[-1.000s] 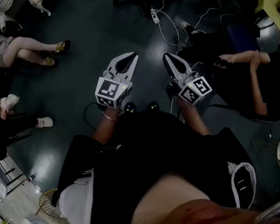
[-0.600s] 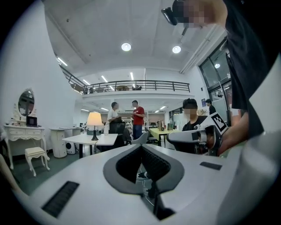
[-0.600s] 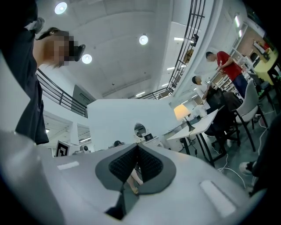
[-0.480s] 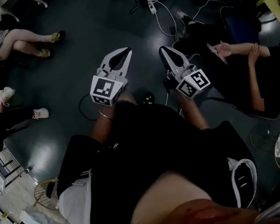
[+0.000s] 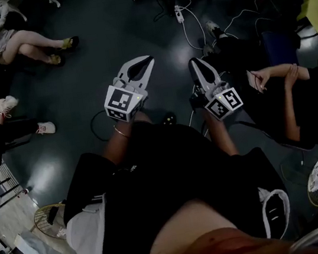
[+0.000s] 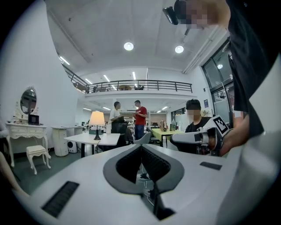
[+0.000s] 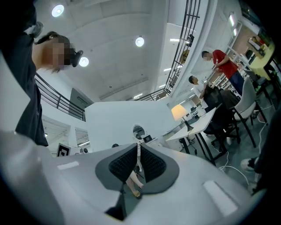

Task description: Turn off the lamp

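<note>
Up close, left gripper (image 6: 141,146) jaws pressed together, nothing between. Right gripper (image 7: 138,145) jaws likewise pressed together, empty. Both hung side by side over dark floor (image 5: 103,36). Lamp (image 6: 97,120) well beyond left jaw tips and to their left, shade lit, upright on white table (image 6: 83,139). From right jaws, lamp far off to right. Two standing people (image 6: 140,116) past table.

Both grippers white, left gripper (image 5: 149,62) and right gripper (image 5: 193,62), dark grey ribbed pads (image 6: 158,167), black-and-white square-patterned cube (image 5: 121,103) on each, over a dark blue-grey floor (image 5: 78,70). There's the lamp (image 6: 97,119): warm cream shade, black stem, on a white table (image 6: 88,139), red shirt (image 6: 141,115) behind.
</note>
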